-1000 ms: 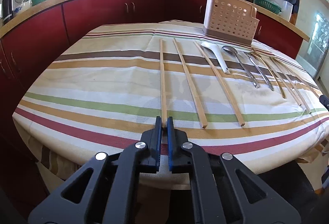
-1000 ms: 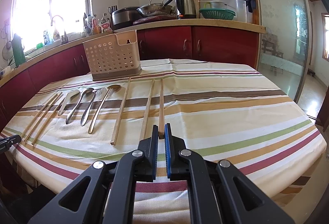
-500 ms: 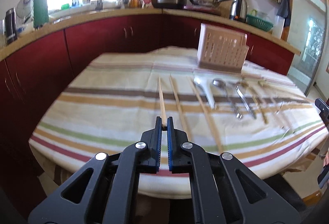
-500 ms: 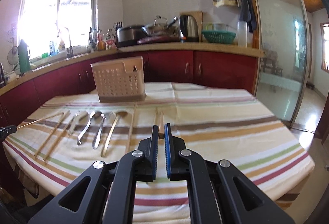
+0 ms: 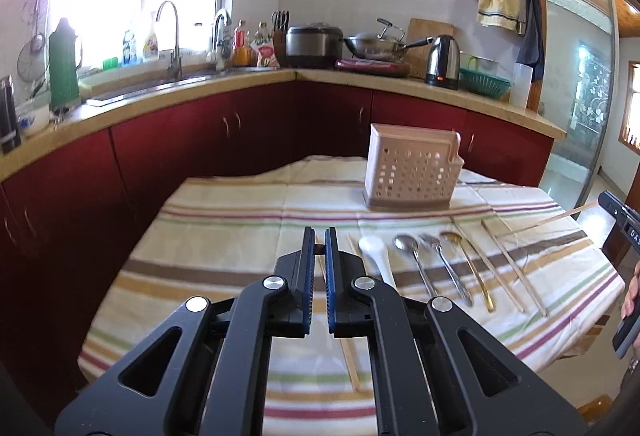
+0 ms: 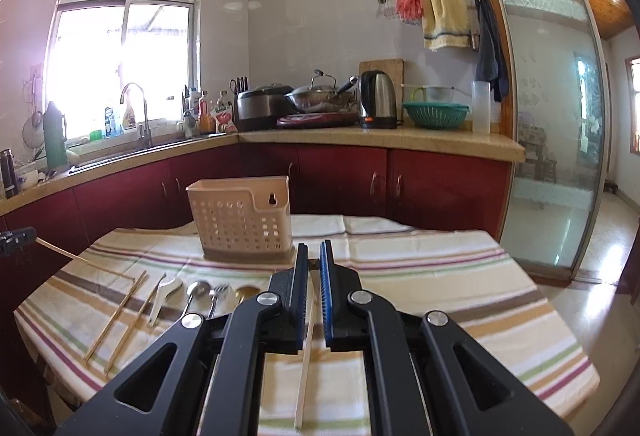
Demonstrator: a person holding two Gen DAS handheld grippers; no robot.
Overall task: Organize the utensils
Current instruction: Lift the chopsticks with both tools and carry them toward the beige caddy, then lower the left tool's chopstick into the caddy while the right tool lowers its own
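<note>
Utensils: a row (image 5: 416,264) lies side by side on the striped tablecloth (image 5: 224,236), between the grippers and the basket. It holds a white spoon (image 5: 374,256), metal spoons and a fork, and loose chopsticks at both ends. All have their long axes running from the near edge toward the basket.
Basket: the perforated pink holder (image 5: 412,172) stands upright at the far side of the table. Its top is open, and nothing shows above its rim.
Left gripper (image 5: 319,236): the jaws are together, clamped on the end of one chopstick (image 6: 84,260). The right wrist view shows this stick slanting from the fingers down toward the cloth, its far tip near or on the cloth.
Right gripper (image 6: 314,250): the jaws are likewise pinched on a second chopstick (image 5: 540,222). It slopes away from the jaws toward the table.
Which way: the basket lies ahead and to the right of the left gripper. From the right gripper it lies ahead and slightly to the left, and it looks nearer to that one.
What the move turns on: each held stick runs out along its fingers and dips forward, while the basket opens upward. Each stick probably has to be carried above the rim and tipped steeply, tip down, before it is let go.
</note>
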